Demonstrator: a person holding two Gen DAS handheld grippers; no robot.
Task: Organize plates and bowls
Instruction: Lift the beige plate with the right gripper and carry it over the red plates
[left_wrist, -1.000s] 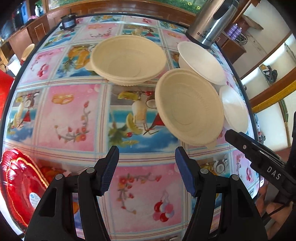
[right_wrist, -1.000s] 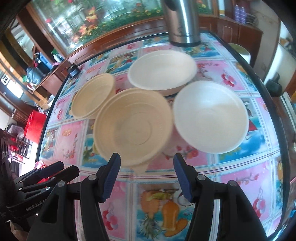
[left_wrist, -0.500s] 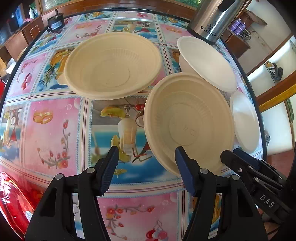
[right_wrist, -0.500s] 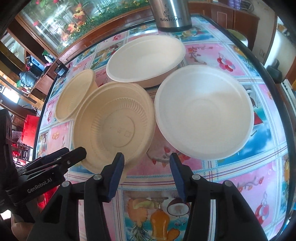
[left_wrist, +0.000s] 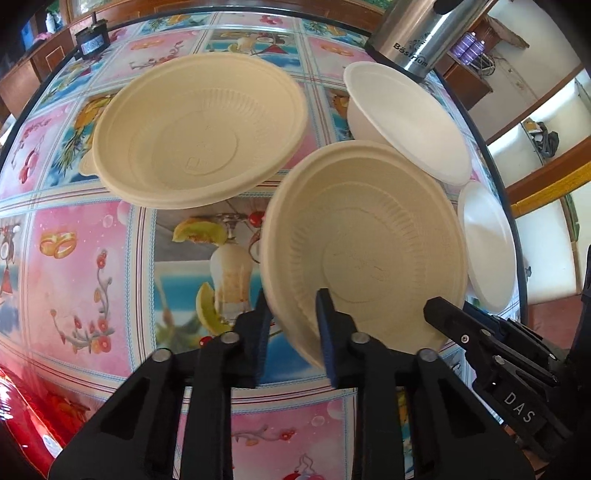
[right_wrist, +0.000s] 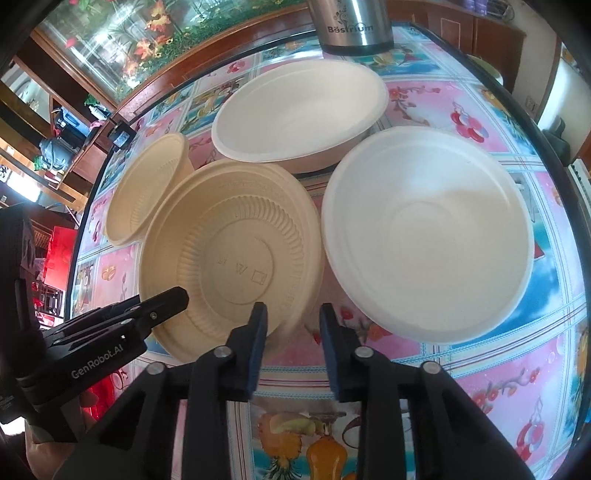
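Note:
A ribbed cream bowl (left_wrist: 369, 251) (right_wrist: 236, 258) stands on the picture-tiled table (left_wrist: 85, 258). My left gripper (left_wrist: 293, 299) (right_wrist: 181, 295) straddles its near left rim. Its jaws are closing, and both pads look pressed on the bowl wall. My right gripper (right_wrist: 293, 308) (left_wrist: 430, 310) is at the opposite near rim with its jaws also closing. The rim lies between its fingers, and a strip of table shows beside the right pad. A second cream bowl (left_wrist: 199, 129) (right_wrist: 144, 192) sits behind. Two white bowls (left_wrist: 402, 118) (right_wrist: 428, 236) stand to the right.
A steel flask (left_wrist: 413, 33) (right_wrist: 351, 26) stands at the table's far edge behind the white bowls. A small black box (left_wrist: 90, 40) sits at the far left corner. A red packet (left_wrist: 22, 417) lies at the near left. The table's dark round edge (right_wrist: 554, 155) curves close on the right.
Both grippers have come down and in toward the ribbed cream bowl. Their jaws went from wide apart to narrow, each now around a part of that bowl's near rim.

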